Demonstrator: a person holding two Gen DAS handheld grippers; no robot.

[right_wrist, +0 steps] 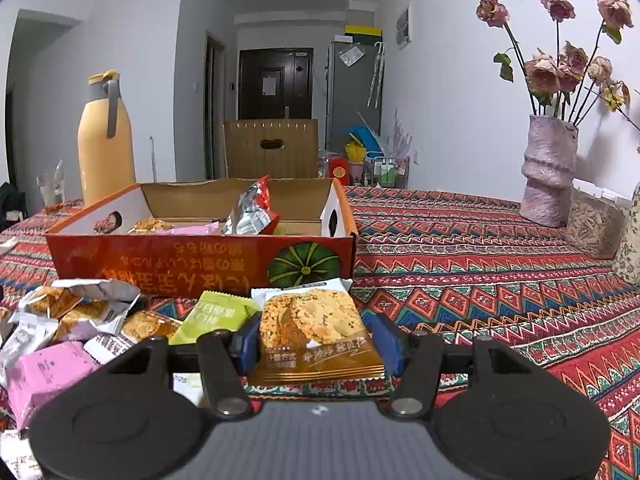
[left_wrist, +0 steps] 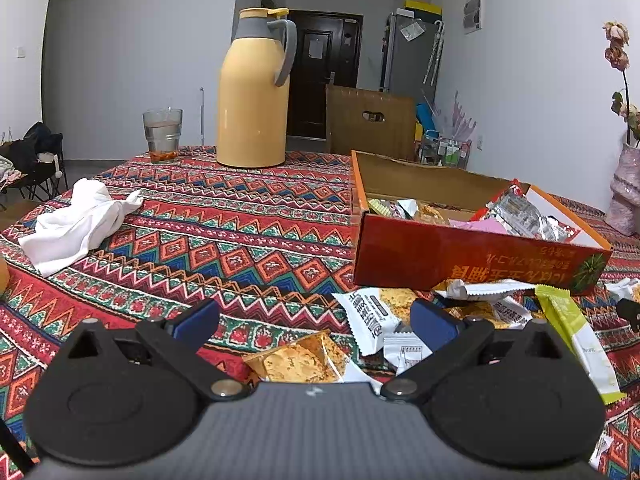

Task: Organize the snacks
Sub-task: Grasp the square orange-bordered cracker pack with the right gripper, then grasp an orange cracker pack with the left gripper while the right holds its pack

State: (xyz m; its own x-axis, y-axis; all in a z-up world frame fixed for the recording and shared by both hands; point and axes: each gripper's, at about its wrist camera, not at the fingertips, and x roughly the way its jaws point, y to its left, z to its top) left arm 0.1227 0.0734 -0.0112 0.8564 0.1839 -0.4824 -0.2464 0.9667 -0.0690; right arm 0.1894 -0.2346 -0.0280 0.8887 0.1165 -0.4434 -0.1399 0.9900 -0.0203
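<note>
One box (right_wrist: 200,256) sits open on the table so snacks can drop in (a few lie inside already). One pile (right_wrist: 80,328) waits in front of it. The right tongs (right_wrist: 316,342) pinch one cookie pack (right_wrist: 316,332), likely to lift it in. The left tongs (left_wrist: 312,320) are spread and hold nothing.
</note>
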